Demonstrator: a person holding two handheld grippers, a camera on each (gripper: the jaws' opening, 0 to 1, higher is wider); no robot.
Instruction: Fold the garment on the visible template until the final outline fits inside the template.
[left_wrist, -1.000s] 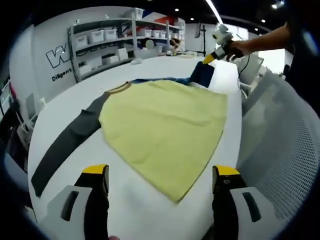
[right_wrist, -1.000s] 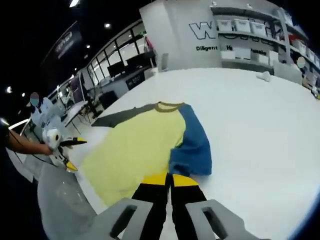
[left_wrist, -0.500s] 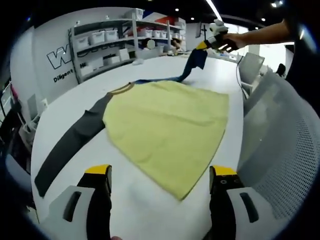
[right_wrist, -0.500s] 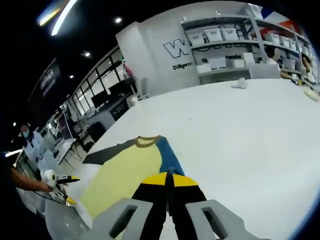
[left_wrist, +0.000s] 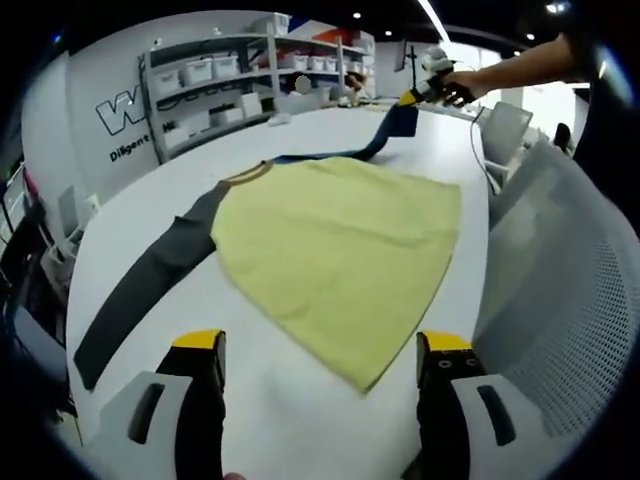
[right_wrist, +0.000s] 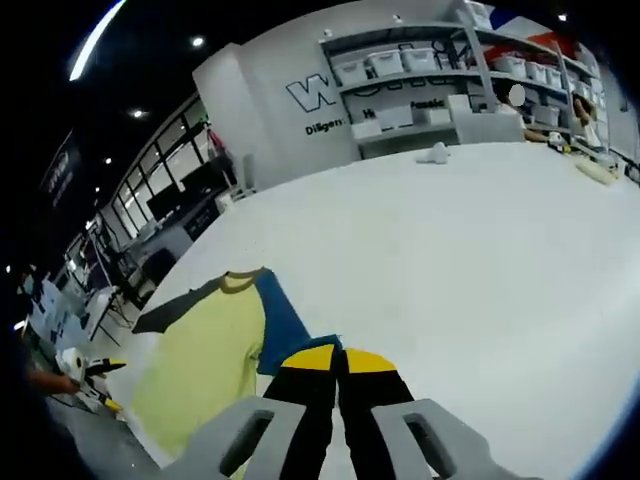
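**Sleeve stretched out, fold not yet begun**

Garment (left_wrist: 335, 250) lay flat on the white table (left_wrist: 300, 420), a yellow-bodied raglan shirt with its hem toward the near edge. Going left to right in the left gripper view: the grey sleeve (left_wrist: 145, 290) ran out toward the left edge of the table, the collar (left_wrist: 245, 175) sat at the top of the yellow panel, and the blue sleeve (left_wrist: 375, 135) reached away toward the far right corner. No template outline could be made out on the table.

The left tool (left_wrist: 320, 345) hovered near the hem with its jaws wide apart and nothing between them. The right tool (left_wrist: 415, 95), seen far off in that view in a person's hand (left_wrist: 455, 90), had the end of the blue sleeve; in the right gripper view the right tool's jaws were closed together, with blue cloth running up to their tips.

The cloth looked thin, light and limp, so it would likely sag and drag rather than hold a shape, and could slide on the smooth table. It seemed best taken by a pinch at a sleeve end, hem corner or shoulder seam, with the fold laid down slowly so the layers stayed flat.

Shelves (left_wrist: 215, 75) with bins stood behind the table.
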